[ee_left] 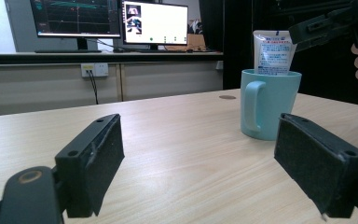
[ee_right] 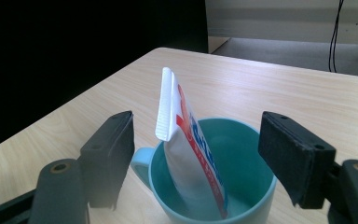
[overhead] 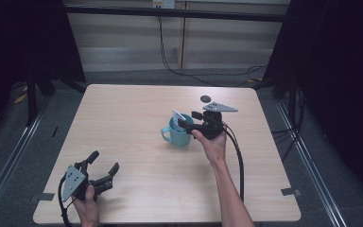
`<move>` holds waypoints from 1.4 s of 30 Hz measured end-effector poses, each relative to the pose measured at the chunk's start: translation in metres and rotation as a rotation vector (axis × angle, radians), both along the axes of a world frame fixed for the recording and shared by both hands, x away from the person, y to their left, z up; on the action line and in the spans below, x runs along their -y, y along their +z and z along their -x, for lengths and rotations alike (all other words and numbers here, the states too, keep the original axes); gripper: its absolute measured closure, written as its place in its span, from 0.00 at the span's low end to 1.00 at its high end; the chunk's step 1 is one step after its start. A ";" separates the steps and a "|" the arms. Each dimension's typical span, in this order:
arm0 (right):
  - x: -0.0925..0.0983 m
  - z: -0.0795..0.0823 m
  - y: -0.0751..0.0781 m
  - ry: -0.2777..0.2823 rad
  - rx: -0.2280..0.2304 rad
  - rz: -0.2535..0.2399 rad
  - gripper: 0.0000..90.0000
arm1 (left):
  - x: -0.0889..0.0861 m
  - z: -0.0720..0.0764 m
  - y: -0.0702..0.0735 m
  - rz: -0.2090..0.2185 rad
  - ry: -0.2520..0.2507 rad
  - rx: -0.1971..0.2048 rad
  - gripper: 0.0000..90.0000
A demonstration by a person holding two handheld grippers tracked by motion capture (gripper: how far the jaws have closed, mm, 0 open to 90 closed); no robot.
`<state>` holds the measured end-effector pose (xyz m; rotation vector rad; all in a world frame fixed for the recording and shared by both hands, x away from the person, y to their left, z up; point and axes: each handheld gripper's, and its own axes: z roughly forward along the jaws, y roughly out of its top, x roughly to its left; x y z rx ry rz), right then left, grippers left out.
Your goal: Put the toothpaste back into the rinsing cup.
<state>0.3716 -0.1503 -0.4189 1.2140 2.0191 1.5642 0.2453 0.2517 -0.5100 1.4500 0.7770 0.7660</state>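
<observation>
A teal mug (overhead: 177,135) stands near the table's middle, with a white toothpaste tube (overhead: 178,116) standing crimped end up inside it. My right gripper (overhead: 185,124) hovers over the mug's rim from the right. In the right gripper view the tube (ee_right: 189,149) rises between the jaws of my right gripper (ee_right: 200,158) and neither pad touches it; the jaws are open. My left gripper (overhead: 105,164) rests open near the front left of the table. Its own view shows the mug (ee_left: 266,105) and tube (ee_left: 273,52) beyond the open left gripper (ee_left: 214,163).
A small dark disc (overhead: 205,99) lies on the light wooden table (overhead: 132,113) behind the mug. Black cables (overhead: 238,156) trail from the right gripper toward the front edge. Monitors (ee_left: 154,22) stand on a counter beyond the table.
</observation>
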 end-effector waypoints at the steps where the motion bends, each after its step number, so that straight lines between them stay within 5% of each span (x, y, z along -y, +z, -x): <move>1: 0.001 0.001 0.000 -0.001 0.002 -0.001 0.30 | 0.000 0.000 0.000 0.000 0.000 0.001 0.17; 18: 0.019 0.020 -0.007 -0.044 0.006 -0.055 0.30 | 0.000 0.000 0.000 0.002 0.001 -0.001 0.17; 28: 0.026 0.035 -0.003 -0.071 0.019 -0.044 0.30 | 0.000 0.000 0.000 0.000 0.006 -0.002 0.17; 42: 0.044 0.053 -0.019 -0.112 -0.021 -0.056 0.30 | 0.001 0.000 0.000 -0.001 0.008 -0.001 0.17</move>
